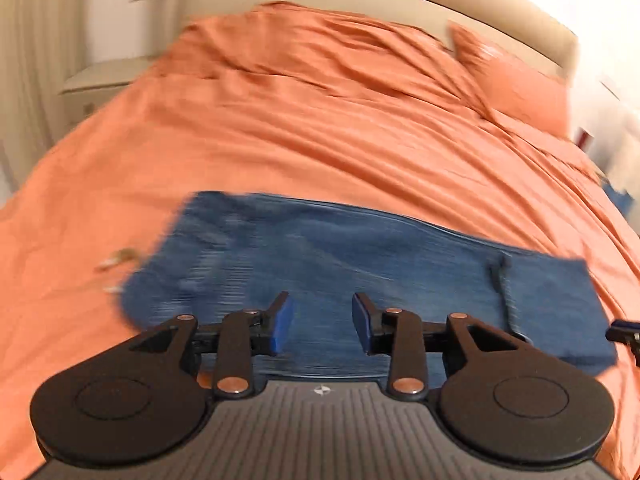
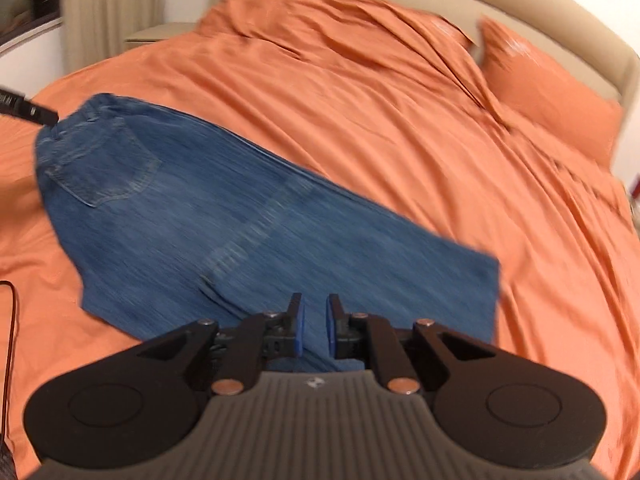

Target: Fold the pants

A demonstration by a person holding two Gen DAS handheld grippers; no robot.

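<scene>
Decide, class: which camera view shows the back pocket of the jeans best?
The right wrist view: the back pocket on the jeans shows stitched outline and all. The left wrist view shows the jeans blurred, with no pocket discernible.

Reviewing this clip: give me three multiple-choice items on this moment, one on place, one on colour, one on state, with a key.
1. Where do the jeans lie?
A. on the bed cover
B. on the floor
C. on the nightstand

2. What colour is the bed cover?
A. white
B. orange
C. green

3. What is between the left hand-held gripper's jaws?
A. the waistband
B. a pillow corner
C. nothing

Key: 1 A, denim lies flat on the cover; 2 B, orange all over; 3 C, the jaws stand apart with nothing gripped.
</scene>
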